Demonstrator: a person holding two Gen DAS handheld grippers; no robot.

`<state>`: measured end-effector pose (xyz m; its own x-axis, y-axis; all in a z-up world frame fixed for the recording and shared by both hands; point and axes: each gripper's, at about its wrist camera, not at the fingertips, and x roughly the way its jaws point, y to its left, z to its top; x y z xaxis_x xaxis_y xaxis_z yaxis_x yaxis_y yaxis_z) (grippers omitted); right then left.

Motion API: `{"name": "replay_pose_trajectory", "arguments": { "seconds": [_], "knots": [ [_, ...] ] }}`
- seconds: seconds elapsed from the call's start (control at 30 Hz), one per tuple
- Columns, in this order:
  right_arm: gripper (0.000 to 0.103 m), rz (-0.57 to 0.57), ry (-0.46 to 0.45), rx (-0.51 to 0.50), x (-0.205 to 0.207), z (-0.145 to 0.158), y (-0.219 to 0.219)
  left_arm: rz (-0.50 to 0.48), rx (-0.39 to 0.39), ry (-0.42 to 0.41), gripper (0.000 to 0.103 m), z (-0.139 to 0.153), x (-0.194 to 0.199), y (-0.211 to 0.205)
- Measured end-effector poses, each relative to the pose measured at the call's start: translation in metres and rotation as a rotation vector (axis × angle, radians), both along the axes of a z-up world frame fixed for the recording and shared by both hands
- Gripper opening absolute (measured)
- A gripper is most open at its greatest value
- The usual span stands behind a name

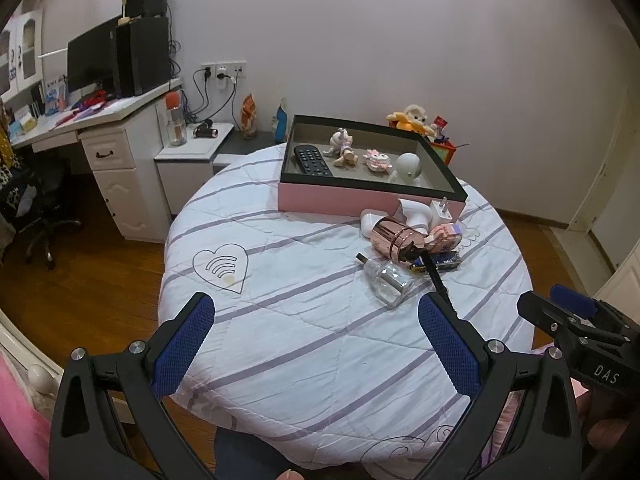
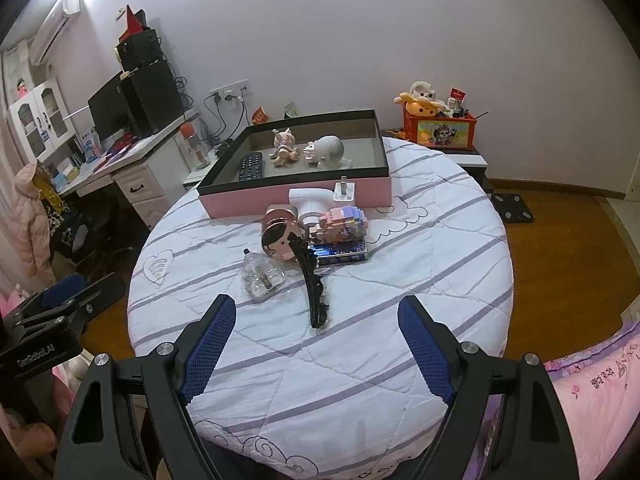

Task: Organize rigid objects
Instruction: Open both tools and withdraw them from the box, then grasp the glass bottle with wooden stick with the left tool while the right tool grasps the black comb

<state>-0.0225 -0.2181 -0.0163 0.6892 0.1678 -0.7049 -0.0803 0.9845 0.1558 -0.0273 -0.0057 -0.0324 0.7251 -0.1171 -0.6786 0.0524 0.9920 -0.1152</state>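
Observation:
A pink box with a black rim stands at the far side of the round table. It holds a black remote, a small figurine, a pink toy and a white round figure. In front of it lie a rose-gold tin, a glass bottle, a black hair clip, a block toy, a blue box and a white charger. My left gripper and right gripper are open and empty above the near table edge.
A white desk with a monitor and speakers stands at left, a chair beside it. A red toy box sits on a stand behind the table. Wooden floor surrounds the table.

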Motion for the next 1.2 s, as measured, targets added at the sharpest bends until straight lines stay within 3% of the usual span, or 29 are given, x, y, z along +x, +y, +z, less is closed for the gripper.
{"name": "replay_pose_trajectory", "arguments": {
  "seconds": [0.37,0.97,1.2],
  "knots": [
    [0.085,-0.003,0.039,-0.02,0.011,-0.013,0.0,-0.011,0.045,0.041,0.103,-0.016,0.013,-0.01],
    [0.085,0.008,0.183,-0.107,0.057,-0.07,-0.005,-0.081,0.211,0.169,0.103,-0.087,0.091,-0.057],
    [0.085,0.034,0.215,-0.112,0.071,-0.08,-0.003,-0.127,0.176,0.168,0.103,-0.086,0.107,-0.057]
  ]
}}
